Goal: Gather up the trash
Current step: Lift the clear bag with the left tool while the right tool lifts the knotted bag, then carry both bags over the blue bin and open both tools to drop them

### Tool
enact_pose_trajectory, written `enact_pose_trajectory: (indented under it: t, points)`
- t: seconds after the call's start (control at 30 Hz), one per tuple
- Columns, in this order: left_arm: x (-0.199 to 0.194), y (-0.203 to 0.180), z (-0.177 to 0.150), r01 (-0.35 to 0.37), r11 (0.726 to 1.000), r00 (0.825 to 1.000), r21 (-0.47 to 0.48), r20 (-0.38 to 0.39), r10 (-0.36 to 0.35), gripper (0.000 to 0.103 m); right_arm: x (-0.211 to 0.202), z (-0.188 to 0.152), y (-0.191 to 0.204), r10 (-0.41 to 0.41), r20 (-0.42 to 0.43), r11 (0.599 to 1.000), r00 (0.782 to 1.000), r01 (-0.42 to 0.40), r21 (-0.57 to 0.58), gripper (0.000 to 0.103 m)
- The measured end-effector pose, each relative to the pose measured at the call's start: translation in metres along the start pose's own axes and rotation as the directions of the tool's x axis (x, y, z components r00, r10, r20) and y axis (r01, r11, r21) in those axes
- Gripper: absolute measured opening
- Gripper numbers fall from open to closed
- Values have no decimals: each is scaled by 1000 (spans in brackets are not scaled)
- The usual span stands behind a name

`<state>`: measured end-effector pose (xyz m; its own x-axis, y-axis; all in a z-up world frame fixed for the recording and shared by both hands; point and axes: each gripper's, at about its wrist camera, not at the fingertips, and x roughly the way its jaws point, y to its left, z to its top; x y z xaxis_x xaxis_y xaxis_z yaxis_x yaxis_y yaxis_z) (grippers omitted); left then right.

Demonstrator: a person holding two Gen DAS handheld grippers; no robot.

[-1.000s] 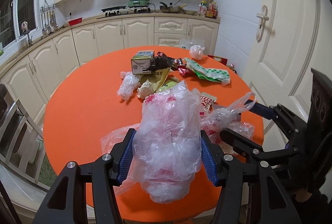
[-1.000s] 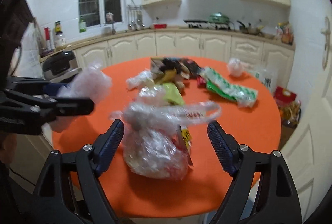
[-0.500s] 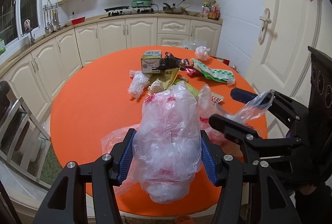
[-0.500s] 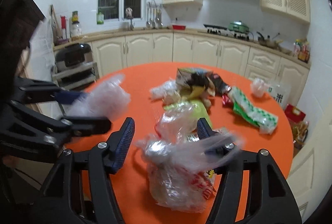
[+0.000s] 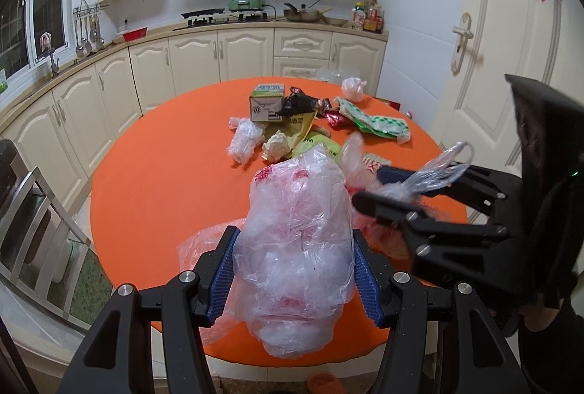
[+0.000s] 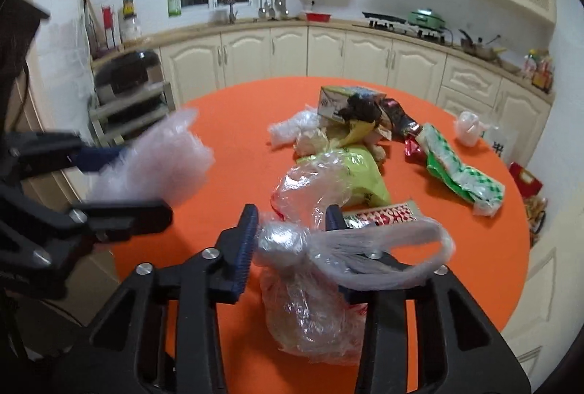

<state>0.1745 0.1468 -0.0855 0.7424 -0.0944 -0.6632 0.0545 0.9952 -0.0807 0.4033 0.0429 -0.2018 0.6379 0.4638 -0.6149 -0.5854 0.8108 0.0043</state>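
My left gripper [image 5: 294,268] is shut on a crumpled clear plastic bag [image 5: 297,248] with red print, held over the near edge of the round orange table [image 5: 160,182]. My right gripper [image 6: 292,233] is shut on the twisted neck of a second clear plastic bag [image 6: 314,306] that holds trash; its handle loop [image 6: 408,248] sticks out right. The right gripper shows in the left wrist view [image 5: 368,189], just right of the left bag. The left gripper shows in the right wrist view [image 6: 120,186]. Loose trash lies mid-table: a carton [image 5: 266,102], wrappers [image 5: 372,120], crumpled plastic [image 5: 244,142].
A small knotted white bag [image 5: 352,88] sits at the table's far edge. Kitchen cabinets [image 5: 219,58] run behind the table. A door [image 5: 471,40] is at the right. A metal chair [image 5: 33,211] stands at the left. A rack with an appliance [image 6: 127,84] stands left of the table.
My right gripper has closed on the neck of the trash bag and lifted it, moving toward the left gripper. The left gripper keeps its hold on the crumpled bag.
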Motion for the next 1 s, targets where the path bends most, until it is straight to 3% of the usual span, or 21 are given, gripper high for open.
enact_pose_trajectory:
  t: [0.2,0.37,0.5,0.6,0.73,0.87,1.0]
  points:
    - [-12,-3,9,-7,1000,999,-1,38,7,55,-34,29,-22,53,119,990,991,-68,124,33]
    - [-16,-17,11,2,1000,999,10,50,-2,55,-74,56,-53,104,249,961,963,-162,226,33]
    - [-14,-35,14,30,999,998,26,46,-31,55,-101,63,-65,58,279,965,959,-125,232,33]
    - [-7,-60,20,60,997,997,57,37,-63,55,-118,48,-79,-22,255,965,967,-47,259,33]
    - [4,-107,24,134,982,990,130,16,-137,55,-141,0,-109,-141,167,946,976,83,314,33]
    - [26,-168,25,243,951,970,193,-43,-239,55,-161,-54,-139,-250,65,906,966,210,367,33]
    - [58,-227,23,302,920,953,251,-117,-281,55,-167,-104,-172,-298,-25,852,954,278,445,33]
